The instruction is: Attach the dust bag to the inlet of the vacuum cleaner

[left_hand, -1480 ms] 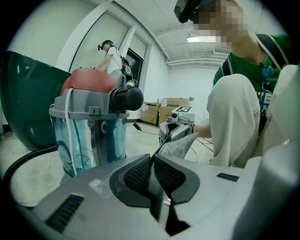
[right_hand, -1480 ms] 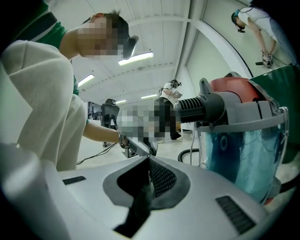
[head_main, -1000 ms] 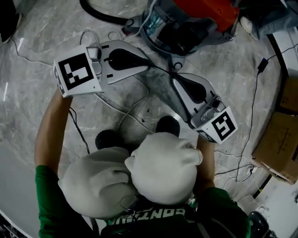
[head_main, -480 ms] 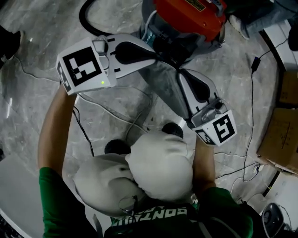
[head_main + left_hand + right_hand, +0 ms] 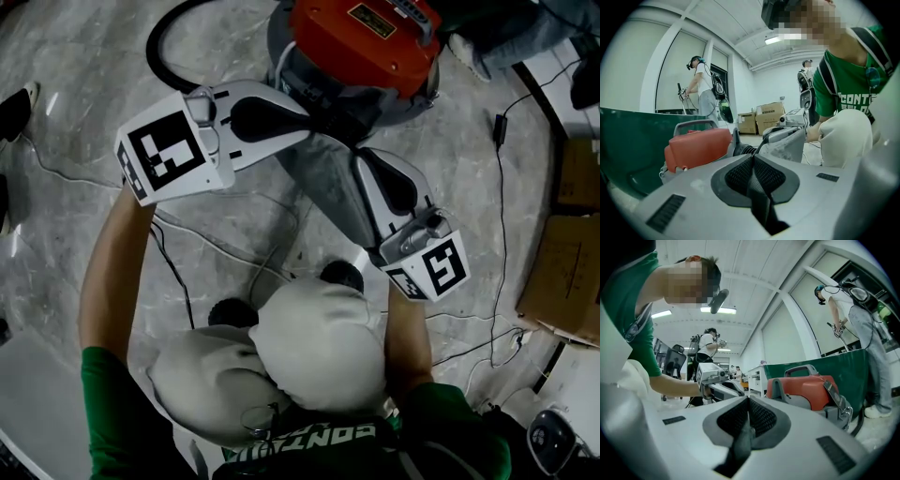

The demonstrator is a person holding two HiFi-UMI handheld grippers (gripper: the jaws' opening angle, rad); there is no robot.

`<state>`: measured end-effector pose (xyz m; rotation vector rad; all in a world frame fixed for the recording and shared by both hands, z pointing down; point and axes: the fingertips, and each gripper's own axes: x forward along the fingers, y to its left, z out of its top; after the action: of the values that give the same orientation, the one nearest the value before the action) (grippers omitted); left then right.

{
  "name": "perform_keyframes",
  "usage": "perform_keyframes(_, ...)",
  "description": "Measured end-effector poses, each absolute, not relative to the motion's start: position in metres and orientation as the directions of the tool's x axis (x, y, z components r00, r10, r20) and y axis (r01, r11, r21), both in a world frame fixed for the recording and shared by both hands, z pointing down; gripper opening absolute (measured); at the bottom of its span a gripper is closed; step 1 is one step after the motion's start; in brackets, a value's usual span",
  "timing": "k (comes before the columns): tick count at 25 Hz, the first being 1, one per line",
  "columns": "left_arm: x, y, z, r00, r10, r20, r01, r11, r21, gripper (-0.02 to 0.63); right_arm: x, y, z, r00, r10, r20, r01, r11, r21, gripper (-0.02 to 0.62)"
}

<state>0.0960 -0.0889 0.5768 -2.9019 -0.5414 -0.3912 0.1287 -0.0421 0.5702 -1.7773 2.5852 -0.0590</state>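
Both tongs, against a second ago: rising and closing on the vacuum cleaner, bringing the dust bag along. Its top edge, then short of the drum, is now lying at the drum's near side.

Left tongs: pinching shut on a dark fold of the bag's edge and tilting slightly down toward the vacuum cleaner.

Right tongs: pinching narrow on a strip of the same cloth, lying level on the vacuum cleaner's near side.

Dust bag: grey cloth, hanging slack between the two pairs and trailing away from the vacuum cleaner toward the person's knees. Handling, as judged: light, limp and not fragile, sagging wherever it is going unsupported. It is probably best taken at the mouth edge, one pair on each side, so the opening is staying spread for the inlet. No view is showing the inlet clearly.

Vacuum cleaner: red lid on a grey drum, standing on the marbled floor, with a black hose curling away beside it.

Cardboard boxes: sitting well apart from the vacuum cleaner.
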Motion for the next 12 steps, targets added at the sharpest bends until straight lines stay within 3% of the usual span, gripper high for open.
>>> perform_keyframes(12,0.1055,-0.0955,0.5753,0.882,0.373,0.286,0.424,-0.895,-0.138,0.020,0.1359,-0.0479,0.5701,-0.367,-0.930,-0.002,-0.927,0.365,-0.090,0.015)
